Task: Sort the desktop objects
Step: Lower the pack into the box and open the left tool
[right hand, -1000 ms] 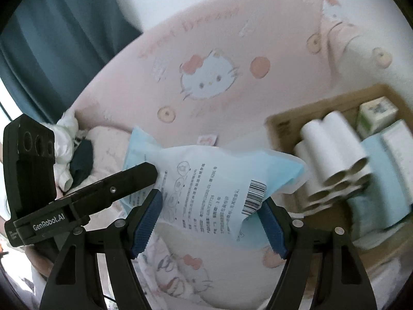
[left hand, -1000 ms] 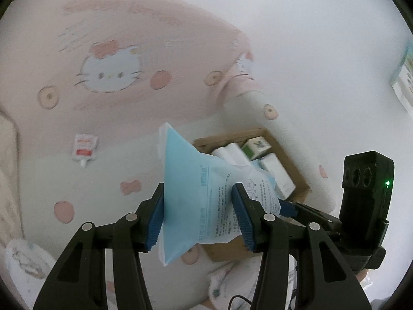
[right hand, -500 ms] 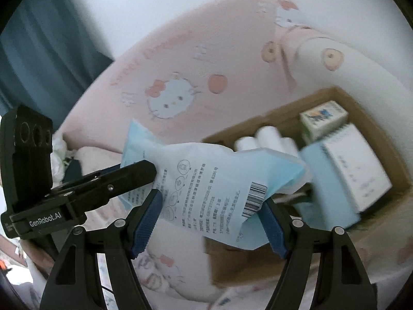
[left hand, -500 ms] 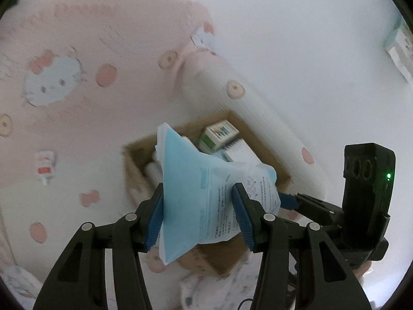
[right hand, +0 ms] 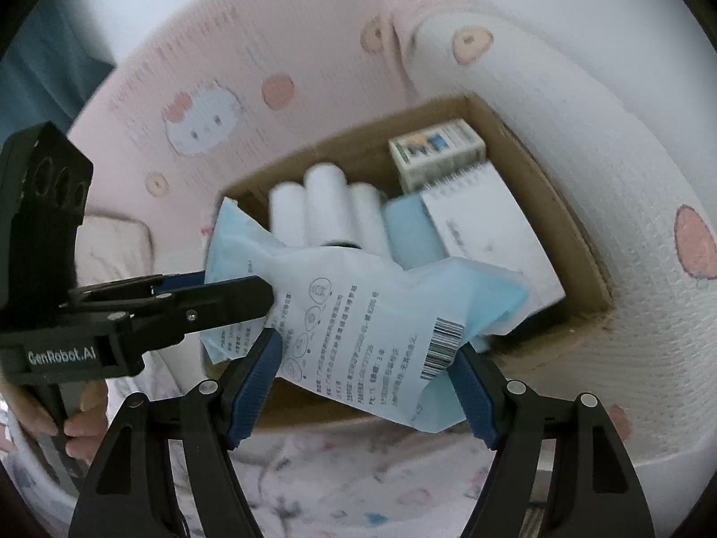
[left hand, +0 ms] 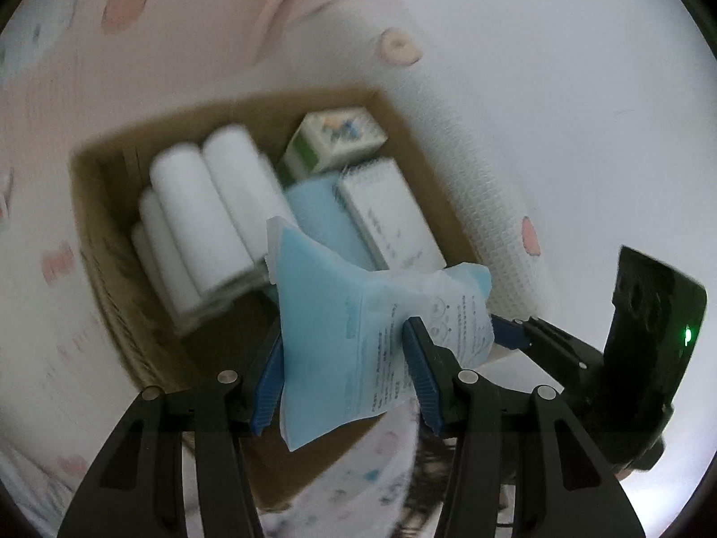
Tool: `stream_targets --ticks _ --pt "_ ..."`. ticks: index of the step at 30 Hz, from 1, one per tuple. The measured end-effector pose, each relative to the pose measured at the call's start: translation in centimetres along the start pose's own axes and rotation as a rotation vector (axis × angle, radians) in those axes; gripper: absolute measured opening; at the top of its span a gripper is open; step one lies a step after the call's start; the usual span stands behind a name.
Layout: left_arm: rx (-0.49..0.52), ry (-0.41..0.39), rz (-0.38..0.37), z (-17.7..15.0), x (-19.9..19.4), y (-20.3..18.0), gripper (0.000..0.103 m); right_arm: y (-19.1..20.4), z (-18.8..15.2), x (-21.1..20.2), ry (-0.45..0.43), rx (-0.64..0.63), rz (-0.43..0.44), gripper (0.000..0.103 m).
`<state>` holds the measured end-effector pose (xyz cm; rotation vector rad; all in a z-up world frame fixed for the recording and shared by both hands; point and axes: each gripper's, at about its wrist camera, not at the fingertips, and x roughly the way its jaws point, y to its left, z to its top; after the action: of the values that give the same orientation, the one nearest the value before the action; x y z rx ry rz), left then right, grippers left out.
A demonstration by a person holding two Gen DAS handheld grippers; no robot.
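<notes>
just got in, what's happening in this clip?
A person holds a blue-and-white plastic packet between two handheld grippers, the left gripper and the right gripper each clamped on it. The packet hangs over an open cardboard box that already holds white rolls, a small carton, a spiral notepad and something light blue. It is not yet in the box.

One pouch [right hand: 358, 314], one box [right hand: 578, 242], two notebooks [right hand: 484, 224]
</notes>
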<state>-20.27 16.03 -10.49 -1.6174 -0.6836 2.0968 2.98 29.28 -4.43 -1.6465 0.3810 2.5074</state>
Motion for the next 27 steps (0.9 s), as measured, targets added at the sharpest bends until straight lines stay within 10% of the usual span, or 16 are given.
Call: stream_targets --ticks 11,27 --pt "-0.223 0.104 -0.070 0.2 3.5 3.5 0.057 -0.5 2.0 2.8 0.168 -0.170 -0.067 0.073" --pt "-0.147 0.146 0.119 -0.9 4.9 1.3 0.057 -4.6 2.3 5.4 0.261 -0.150 0.030 0.049"
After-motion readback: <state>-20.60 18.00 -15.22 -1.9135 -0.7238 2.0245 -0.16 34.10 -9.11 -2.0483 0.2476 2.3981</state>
